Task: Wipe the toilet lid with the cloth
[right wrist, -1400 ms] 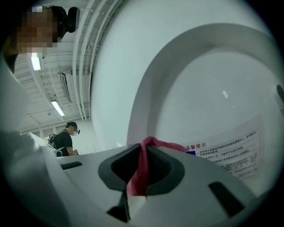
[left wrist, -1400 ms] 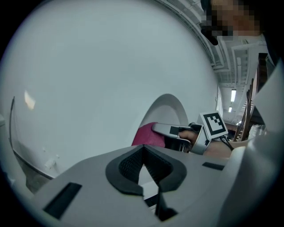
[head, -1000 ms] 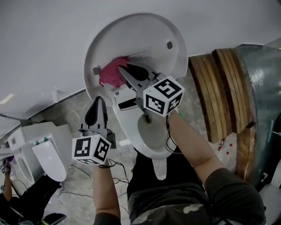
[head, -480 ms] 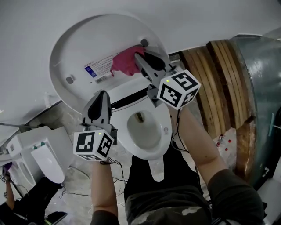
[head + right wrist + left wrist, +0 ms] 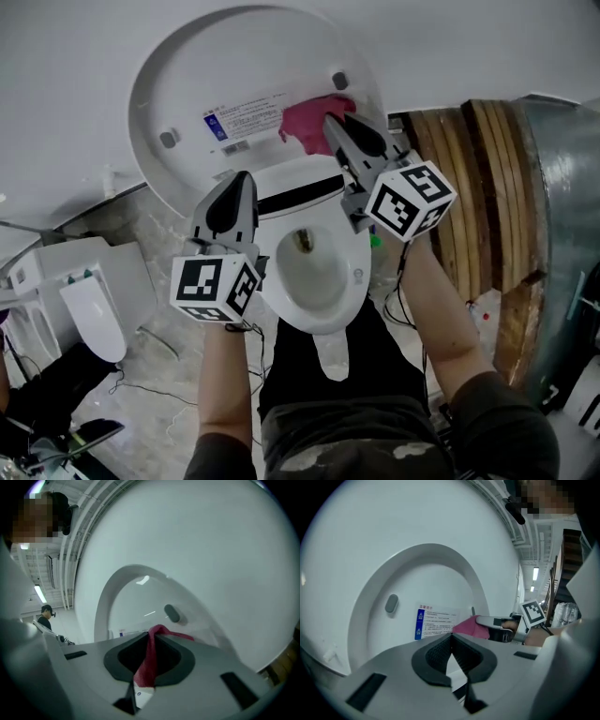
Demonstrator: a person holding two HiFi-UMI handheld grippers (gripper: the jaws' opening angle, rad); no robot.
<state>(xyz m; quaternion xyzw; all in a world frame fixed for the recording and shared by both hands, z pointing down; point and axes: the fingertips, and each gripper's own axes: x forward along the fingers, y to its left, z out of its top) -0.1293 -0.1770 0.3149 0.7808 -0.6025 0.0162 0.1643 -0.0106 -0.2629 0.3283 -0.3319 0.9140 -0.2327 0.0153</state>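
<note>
The right gripper (image 5: 334, 125) pinches a pink cloth (image 5: 307, 118) between its jaws, the cloth bunched at its tips on the raised toilet lid (image 5: 234, 66). To its left, the left gripper (image 5: 236, 183) hovers near the lid's lower edge, jaws pressed together and empty.

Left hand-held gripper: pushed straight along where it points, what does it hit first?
The left hand-held gripper would likely meet the raised toilet lid first, near its printed label; depth is unclear.
</note>
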